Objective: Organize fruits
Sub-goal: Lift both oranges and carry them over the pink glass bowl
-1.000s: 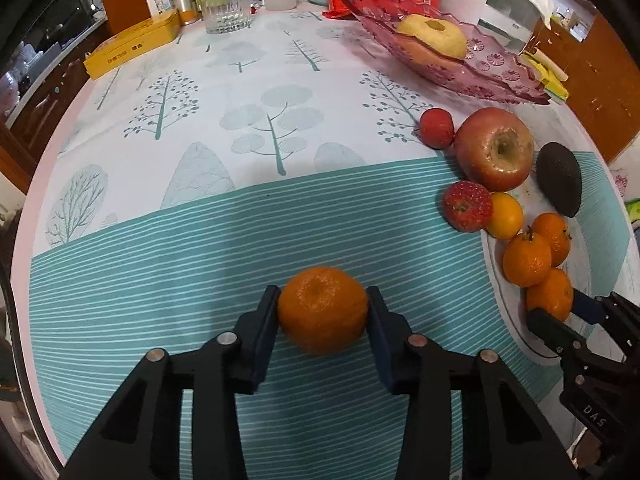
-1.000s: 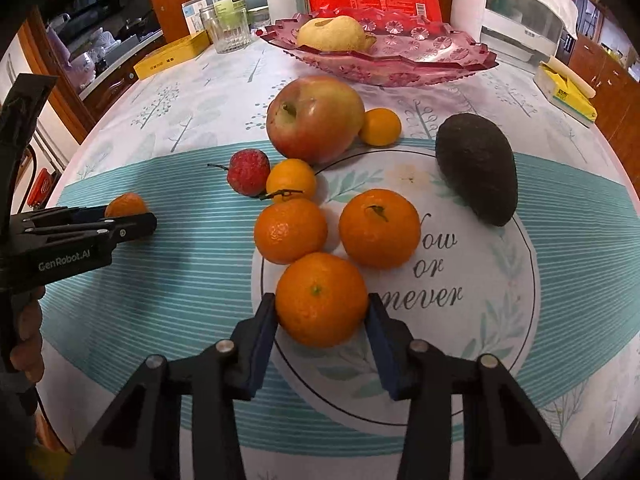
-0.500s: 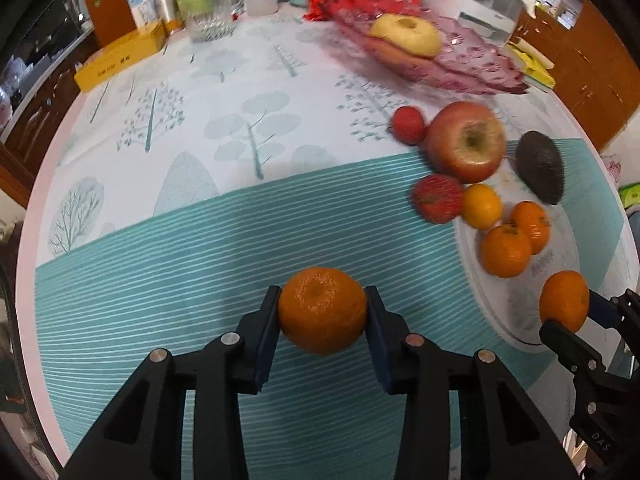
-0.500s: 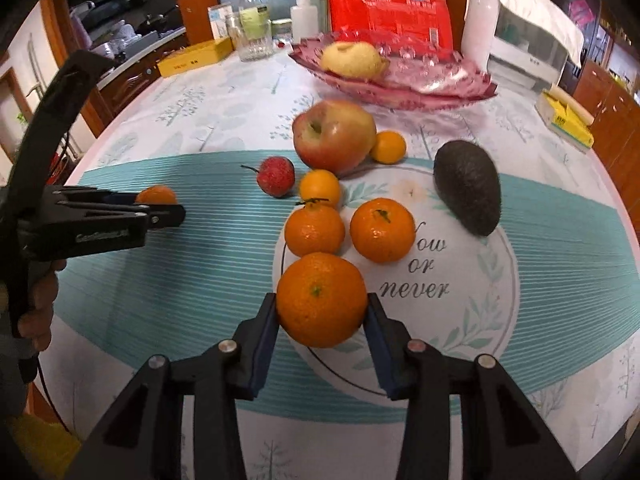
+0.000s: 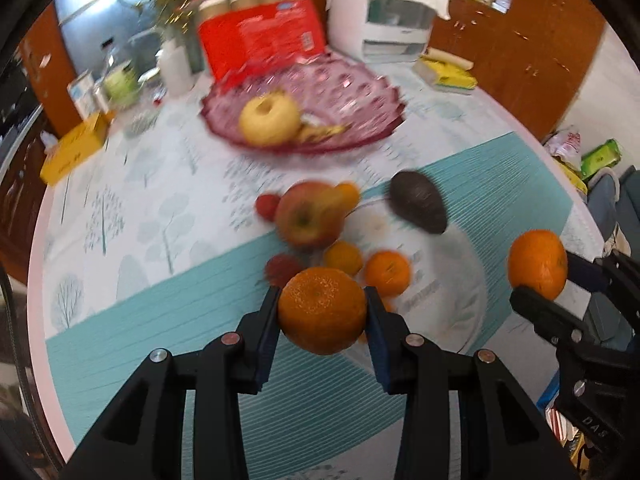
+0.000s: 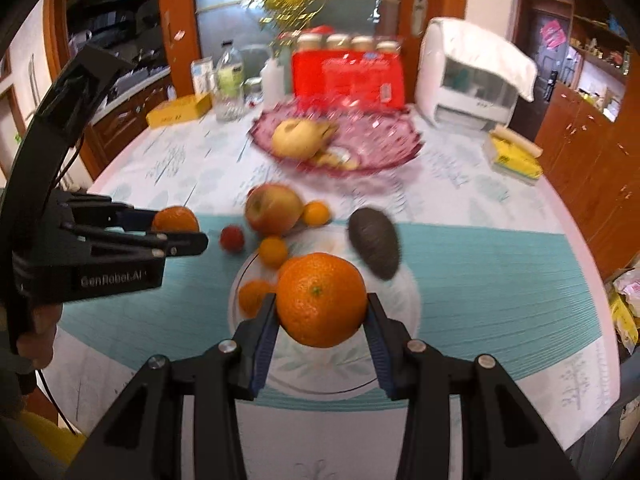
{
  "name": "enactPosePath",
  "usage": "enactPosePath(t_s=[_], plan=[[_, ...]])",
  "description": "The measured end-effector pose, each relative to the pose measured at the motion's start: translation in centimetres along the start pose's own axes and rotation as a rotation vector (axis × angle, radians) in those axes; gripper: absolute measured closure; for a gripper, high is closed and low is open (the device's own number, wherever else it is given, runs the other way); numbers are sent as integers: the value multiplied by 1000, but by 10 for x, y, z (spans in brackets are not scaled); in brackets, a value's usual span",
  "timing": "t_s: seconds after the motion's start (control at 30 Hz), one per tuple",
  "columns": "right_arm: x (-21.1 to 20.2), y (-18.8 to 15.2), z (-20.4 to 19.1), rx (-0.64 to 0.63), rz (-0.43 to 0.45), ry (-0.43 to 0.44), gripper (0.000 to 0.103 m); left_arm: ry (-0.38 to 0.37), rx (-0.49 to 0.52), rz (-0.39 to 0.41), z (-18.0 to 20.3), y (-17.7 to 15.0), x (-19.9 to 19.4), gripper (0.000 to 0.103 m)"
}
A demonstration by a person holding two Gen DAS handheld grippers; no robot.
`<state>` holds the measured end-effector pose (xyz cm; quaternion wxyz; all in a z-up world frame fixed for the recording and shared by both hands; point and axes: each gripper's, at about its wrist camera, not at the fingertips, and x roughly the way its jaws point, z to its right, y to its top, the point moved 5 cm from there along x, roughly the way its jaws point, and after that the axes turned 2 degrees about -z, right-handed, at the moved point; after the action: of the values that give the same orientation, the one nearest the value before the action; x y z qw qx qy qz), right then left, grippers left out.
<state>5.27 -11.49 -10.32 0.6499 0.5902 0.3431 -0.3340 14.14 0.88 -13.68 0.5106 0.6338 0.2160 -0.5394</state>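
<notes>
Above tablecloth (image 5: 168, 312), each claw (image 5: 322, 312) (image 6: 322, 312) pinching a tangerine (image 5: 322, 311) (image 6: 321, 300)

Quick tally, blur and all. Tools: two, the left tool (image 5: 322, 316) and the right tool (image 6: 322, 314), and each is squeezing one big orange: the left orange (image 5: 322, 304) and the right orange (image 6: 322, 300). Loose on the counter (image 5: 160, 312), I can make out one mandarin (image 5: 387, 273). Small oranges: two, the near small orange (image 5: 343, 257) and the far small orange (image 5: 346, 194). Red berries: two, the near red berry (image 5: 284, 268) and the far red berry (image 5: 267, 205). One red apple (image 5: 310, 216), one avocado (image 5: 418, 208). At the far side there's one pink glass bowl (image 5: 360, 92) holding one yellow apple (image 5: 270, 120).
</notes>
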Motion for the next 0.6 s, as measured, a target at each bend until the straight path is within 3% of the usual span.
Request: enactPosePath(t_s=[0.27,0.6], plan=[[-32,49,62,21,64,-63,61,-23,-18,65,22,57,-31,65],[-47,142,146,-52,121,-154,61,45,-30,153,25,154,-55,65]])
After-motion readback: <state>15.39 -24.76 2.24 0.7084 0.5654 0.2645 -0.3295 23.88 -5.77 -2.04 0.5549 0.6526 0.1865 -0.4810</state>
